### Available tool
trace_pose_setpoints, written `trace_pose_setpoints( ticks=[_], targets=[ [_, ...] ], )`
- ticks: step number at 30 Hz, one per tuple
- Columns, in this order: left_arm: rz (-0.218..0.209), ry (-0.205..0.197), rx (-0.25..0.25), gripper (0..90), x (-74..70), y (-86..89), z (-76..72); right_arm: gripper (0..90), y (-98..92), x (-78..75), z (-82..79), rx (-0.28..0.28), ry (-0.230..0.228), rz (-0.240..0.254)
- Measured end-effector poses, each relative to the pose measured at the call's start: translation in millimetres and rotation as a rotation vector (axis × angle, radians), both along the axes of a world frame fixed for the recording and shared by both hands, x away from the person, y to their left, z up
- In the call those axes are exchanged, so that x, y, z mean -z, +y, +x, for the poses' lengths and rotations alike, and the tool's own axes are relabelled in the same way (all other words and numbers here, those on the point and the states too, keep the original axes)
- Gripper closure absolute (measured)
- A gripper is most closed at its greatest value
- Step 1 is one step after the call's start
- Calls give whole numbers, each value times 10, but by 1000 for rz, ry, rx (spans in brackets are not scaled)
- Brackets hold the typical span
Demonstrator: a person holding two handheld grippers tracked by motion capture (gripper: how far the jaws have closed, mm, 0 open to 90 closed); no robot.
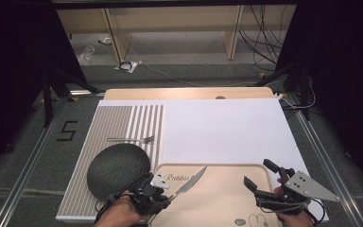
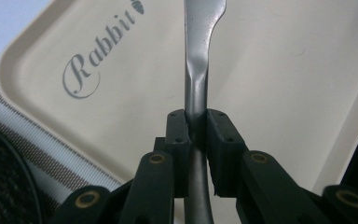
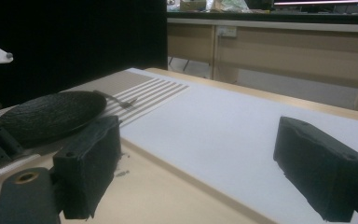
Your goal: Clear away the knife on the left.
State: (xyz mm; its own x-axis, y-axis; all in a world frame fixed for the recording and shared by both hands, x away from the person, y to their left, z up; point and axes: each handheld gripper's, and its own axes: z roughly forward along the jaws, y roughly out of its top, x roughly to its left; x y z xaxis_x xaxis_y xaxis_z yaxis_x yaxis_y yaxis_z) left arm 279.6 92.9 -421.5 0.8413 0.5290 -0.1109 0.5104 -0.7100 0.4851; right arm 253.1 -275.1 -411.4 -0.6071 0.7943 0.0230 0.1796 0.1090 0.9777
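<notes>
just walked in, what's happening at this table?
A person works two handheld grippers over a beige tray. The left claw is shut on a knife, held by its handle with the blade out over the tray. The right claw is open with nothing between its jaws, above the tray's right side. A fork lies on the striped mat, behind a dark round plate.

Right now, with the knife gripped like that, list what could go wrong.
1. The left hand-held gripper pinches the knife on its narrow handle, so it may twist or slip.
2. The blade points across the tray toward the open right hand-held gripper; they could clash.
3. The dark plate sits close beside the left hand and could get bumped.
</notes>
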Motion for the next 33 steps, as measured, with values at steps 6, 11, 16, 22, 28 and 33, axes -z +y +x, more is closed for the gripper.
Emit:
trace_pose_setpoints(
  ticks=[6,11,16,22,28,33],
  targets=[
    [18,19,24,791,49,-94,-11,158,-1,0,0,0,1,0],
    [32,38,40,792,73,-152,-29,158,3,-1,-1,-1,0,1],
    [70,64,68,792,156,-239,-40,158,2,-1,-1,-2,-3,0],
    [94,92,83,792,240,-306,-59,158,2,-2,0,-3,-3,-1],
    [125,121,107,792,302,-352,-72,158,5,-2,-3,-2,-3,-4],
    [146,137,114,792,343,-391,-83,158,8,1,1,-3,-1,-8]
  ],
)
